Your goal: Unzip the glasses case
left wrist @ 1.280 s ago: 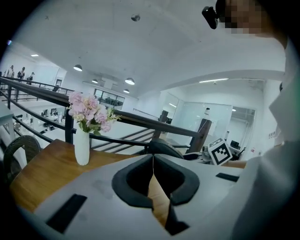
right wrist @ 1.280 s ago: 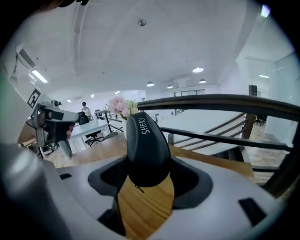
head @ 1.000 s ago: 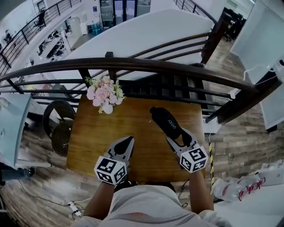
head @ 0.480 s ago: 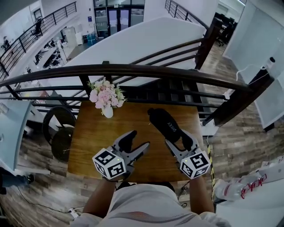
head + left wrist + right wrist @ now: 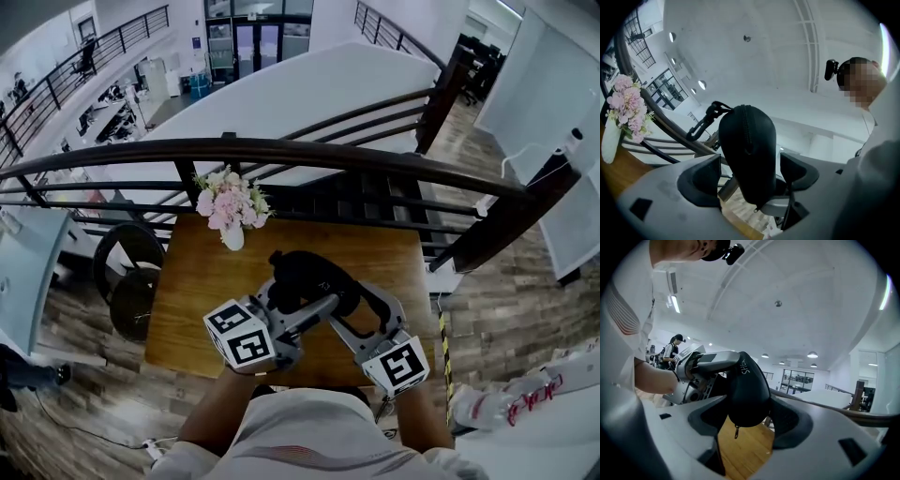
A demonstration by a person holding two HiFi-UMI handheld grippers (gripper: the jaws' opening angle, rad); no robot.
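- The black, oval, zip-around glasses case (image 5: 305,277) was up in the air over the brown wooden table (image 5: 192,281), not resting on it.
- The right gripper (image 5: 339,302) was clamped on one end of the case. In the right gripper view its jaws pressed on both sides of the case (image 5: 747,390), and white lettering (image 5: 743,366) showed on the shell.
- A small zipper pull (image 5: 736,431) dangled from the bottom of that end, hanging between the right gripper's (image 5: 747,416) jaws.
- The left gripper (image 5: 295,295) had just been opening its jaws, and they stood wide apart. The other end of the case (image 5: 747,150) was sitting between them, with a sliver of daylight on each side, so no squeeze there.
- From the left gripper (image 5: 750,176) view you could see the zip line (image 5: 746,126) running up the middle of the case, and a black clip on a strap (image 5: 705,119) sticking off its top left.
- A bunch of pink flowers in a white vase (image 5: 230,206) stood at the far left corner of the table, well apart from the case. The flowers also showed at the left edge of the left gripper view (image 5: 628,108).
- A dark curved railing (image 5: 281,150) ran behind the table.
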